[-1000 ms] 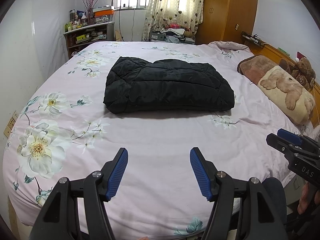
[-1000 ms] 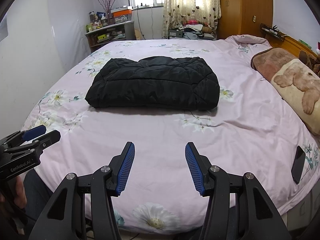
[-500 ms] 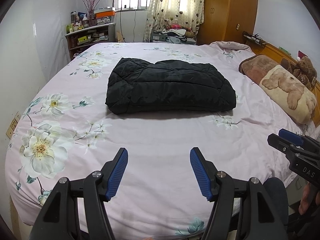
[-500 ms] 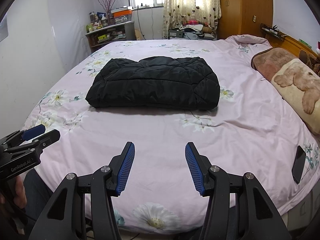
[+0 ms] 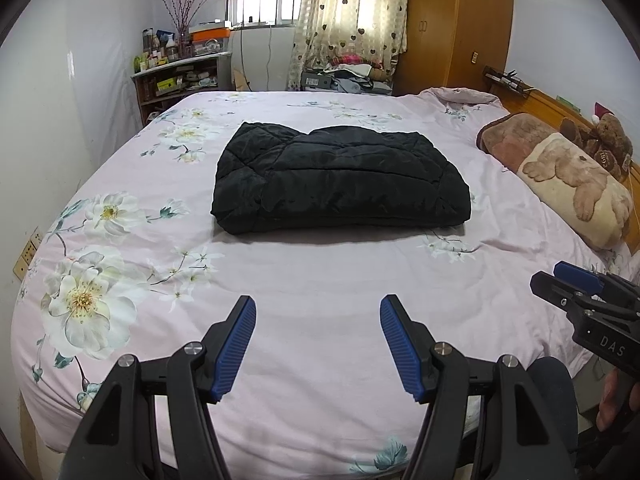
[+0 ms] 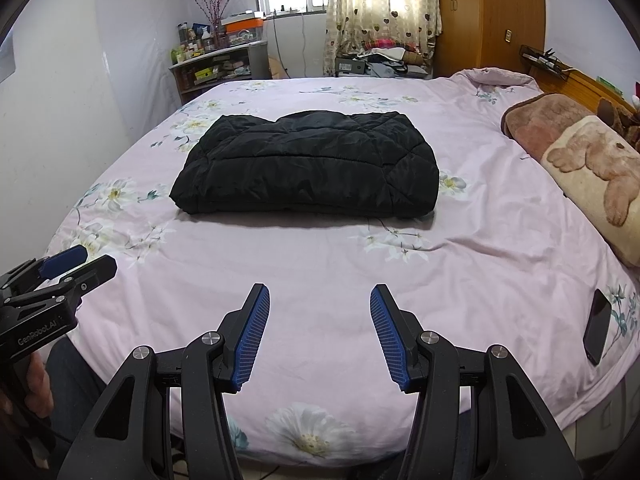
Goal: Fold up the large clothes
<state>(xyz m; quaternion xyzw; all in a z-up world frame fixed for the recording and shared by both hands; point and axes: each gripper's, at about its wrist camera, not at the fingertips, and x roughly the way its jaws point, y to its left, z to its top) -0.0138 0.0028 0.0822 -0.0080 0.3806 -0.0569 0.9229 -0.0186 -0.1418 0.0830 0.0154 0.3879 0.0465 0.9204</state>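
A black quilted jacket (image 5: 340, 178), already folded into a thick rectangle, lies near the middle of the bed (image 5: 304, 292), its long axis running across, parallel to the near edge. The left gripper (image 5: 318, 342) and the right gripper (image 6: 320, 336) both hover over that near edge, jaws spread apart with nothing between them, angled down toward the sheet. The jacket sits straight ahead of both, well apart from either. Neither hand looks clearly nearer; any further fold would need both reaching forward.
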